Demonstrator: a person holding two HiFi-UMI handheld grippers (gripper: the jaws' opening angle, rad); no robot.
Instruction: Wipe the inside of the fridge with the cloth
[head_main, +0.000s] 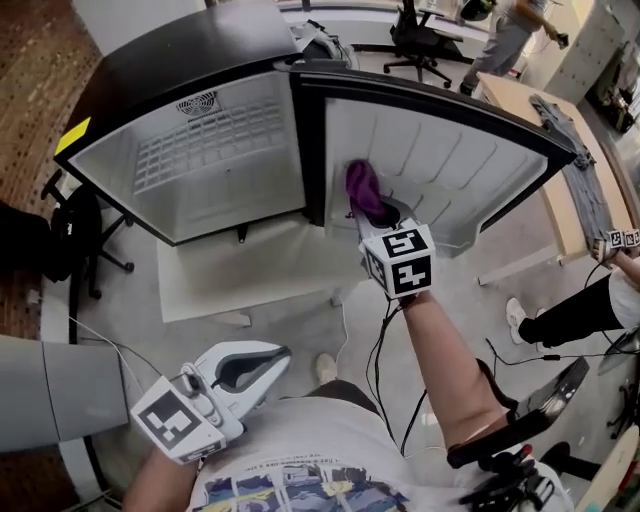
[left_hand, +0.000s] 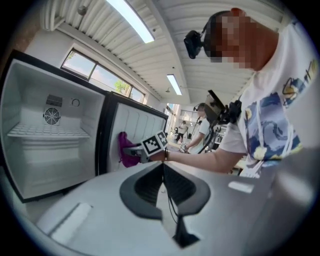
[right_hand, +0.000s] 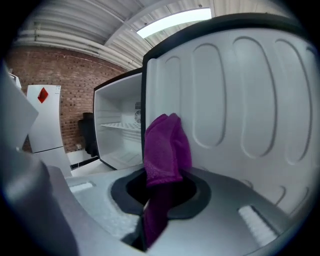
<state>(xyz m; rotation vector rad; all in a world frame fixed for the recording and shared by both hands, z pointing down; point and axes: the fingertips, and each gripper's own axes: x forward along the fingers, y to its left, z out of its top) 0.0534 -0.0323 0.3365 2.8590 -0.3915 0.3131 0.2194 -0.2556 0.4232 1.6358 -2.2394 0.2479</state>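
Right gripper view: right gripper's (right_hand: 158, 194) fingers pinch the soft, light, floppy cloth (right_hand: 165, 145) by a bunched fold, beside the door (right_hand: 240, 95). Left gripper's (left_hand: 162, 171) fingers sit together, empty.

My right gripper (head_main: 378, 215) holds the purple cloth (head_main: 363, 188) pressed against the white inner liner of the fridge door (head_main: 450, 160), close to the door's hinge edge. The door stands wide open beside the fridge (head_main: 170, 50), a small black one. Its white cavity shows a wire shelf (head_main: 205, 150) and a round fan grille (head_main: 197, 103) on the back wall. A yellow sticker (head_main: 72, 135) sits at the cabinet's front left corner. My left gripper (head_main: 275, 358) hangs low by my body, over the grey floor (head_main: 470, 290), well apart from the fridge.
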